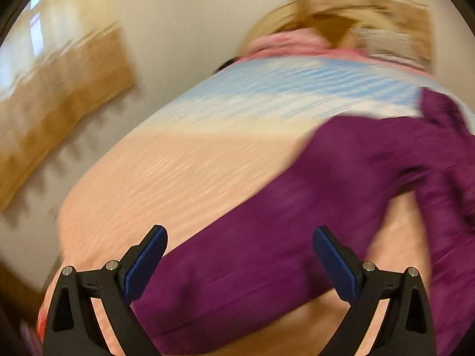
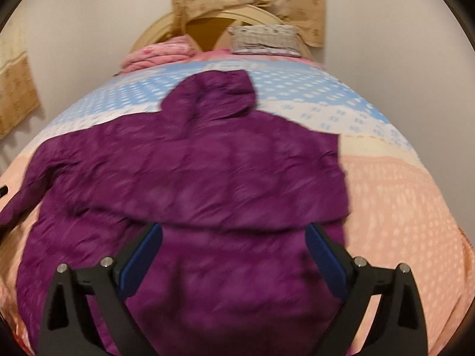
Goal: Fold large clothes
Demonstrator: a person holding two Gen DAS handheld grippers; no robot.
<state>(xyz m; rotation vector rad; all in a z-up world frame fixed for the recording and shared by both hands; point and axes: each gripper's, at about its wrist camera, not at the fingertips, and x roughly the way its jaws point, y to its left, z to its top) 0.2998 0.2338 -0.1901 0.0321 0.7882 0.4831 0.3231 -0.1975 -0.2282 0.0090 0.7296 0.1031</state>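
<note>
A purple hooded jacket (image 2: 207, 163) lies spread on the bed, hood (image 2: 213, 92) towards the headboard. Its left sleeve (image 2: 20, 198) stretches out to the left. Its right side looks folded in over the body, ending in a straight edge. My right gripper (image 2: 234, 231) hangs open above the jacket's lower half, with nothing pressed between its blue pads (image 2: 142, 261). The left wrist view is blurred. In it a purple sleeve (image 1: 252, 252) runs from the jacket (image 1: 400, 163) down to the lower left, under my left gripper (image 1: 240, 234). That gripper is wide open and grips nothing.
The bedspread (image 2: 400, 207) is peach in front and blue-and-white dotted further back. A folded pink blanket (image 2: 160, 55) and a patterned pillow (image 2: 264, 40) lie by the rounded headboard (image 2: 148, 32). Tan curtains (image 2: 297, 3) hang behind, and the bed's left edge (image 1: 98, 172) drops to a pale floor.
</note>
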